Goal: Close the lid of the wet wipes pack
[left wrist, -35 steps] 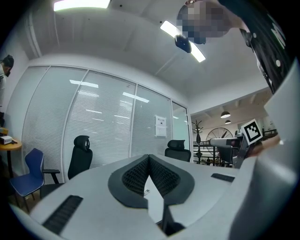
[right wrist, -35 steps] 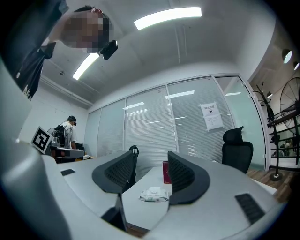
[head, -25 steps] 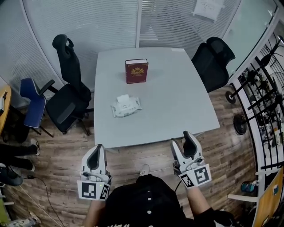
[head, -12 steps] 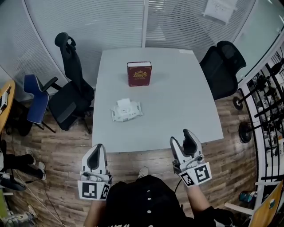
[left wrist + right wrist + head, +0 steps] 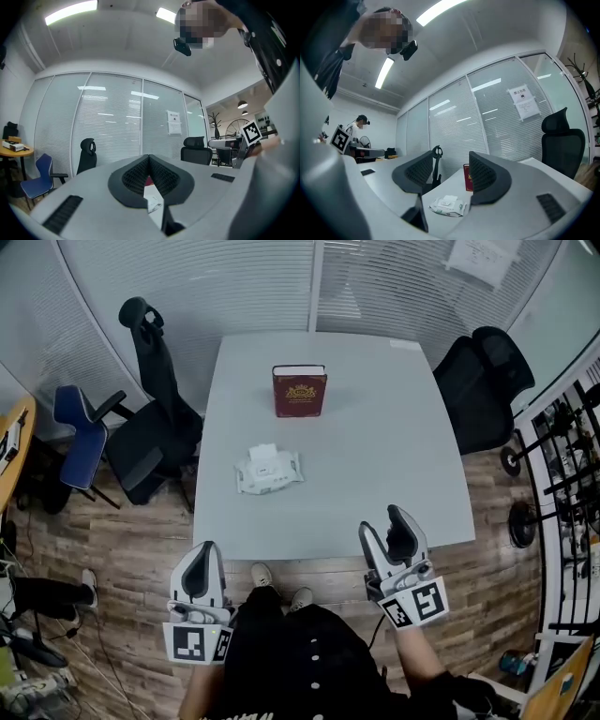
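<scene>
The pale desk (image 5: 375, 465) fills mid-frame, carrying the wet wipes pack (image 5: 268, 470). Below it, my left gripper (image 5: 200, 557) has its jaws closed together and empty, while my right gripper (image 5: 386, 529) has its jaws wide and empty.

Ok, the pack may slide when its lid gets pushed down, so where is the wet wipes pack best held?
Probably by the short end on the person's left, coming in from that side. The wet wipes pack lies flat and low on the table, so jaws held level with the tabletop could pinch that thin end. That leaves the lid on top free.
</scene>
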Available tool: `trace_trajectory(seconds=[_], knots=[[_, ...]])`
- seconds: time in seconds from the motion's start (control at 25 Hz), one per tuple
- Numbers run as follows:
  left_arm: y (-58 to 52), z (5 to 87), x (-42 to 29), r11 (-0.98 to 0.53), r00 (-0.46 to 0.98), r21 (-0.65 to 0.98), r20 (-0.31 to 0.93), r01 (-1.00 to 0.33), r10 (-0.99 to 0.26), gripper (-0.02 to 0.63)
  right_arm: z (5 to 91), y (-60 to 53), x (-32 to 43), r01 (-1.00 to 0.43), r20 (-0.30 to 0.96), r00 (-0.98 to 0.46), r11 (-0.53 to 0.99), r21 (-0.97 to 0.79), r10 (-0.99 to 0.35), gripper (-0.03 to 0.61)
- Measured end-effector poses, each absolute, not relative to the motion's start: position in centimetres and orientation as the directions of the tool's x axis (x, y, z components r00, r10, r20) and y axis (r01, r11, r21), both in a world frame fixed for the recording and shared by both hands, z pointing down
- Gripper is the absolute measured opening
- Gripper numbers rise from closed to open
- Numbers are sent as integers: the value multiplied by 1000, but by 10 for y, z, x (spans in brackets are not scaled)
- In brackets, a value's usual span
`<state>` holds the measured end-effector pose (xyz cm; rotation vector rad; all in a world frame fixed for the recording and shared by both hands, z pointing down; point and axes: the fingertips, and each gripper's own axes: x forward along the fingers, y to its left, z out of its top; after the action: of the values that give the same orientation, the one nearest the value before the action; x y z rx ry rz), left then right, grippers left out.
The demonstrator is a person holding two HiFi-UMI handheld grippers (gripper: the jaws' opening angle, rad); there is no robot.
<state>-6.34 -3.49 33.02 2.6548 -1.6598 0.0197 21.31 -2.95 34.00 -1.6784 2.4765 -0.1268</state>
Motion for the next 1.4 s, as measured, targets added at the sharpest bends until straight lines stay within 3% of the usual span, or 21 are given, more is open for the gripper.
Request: trace_trajectory(seconds=[0.48,1.4], knots=[[-86,313,-64,-460,460,-7,-57,-888,-886,14,318,-71,208,-923,-111,-362,373,-96,-925,242],[-168,328,-99,-468,467,38,-34,-883,-884,14,321,-153,167,-921,-80,-373,380,-90,-924,238]])
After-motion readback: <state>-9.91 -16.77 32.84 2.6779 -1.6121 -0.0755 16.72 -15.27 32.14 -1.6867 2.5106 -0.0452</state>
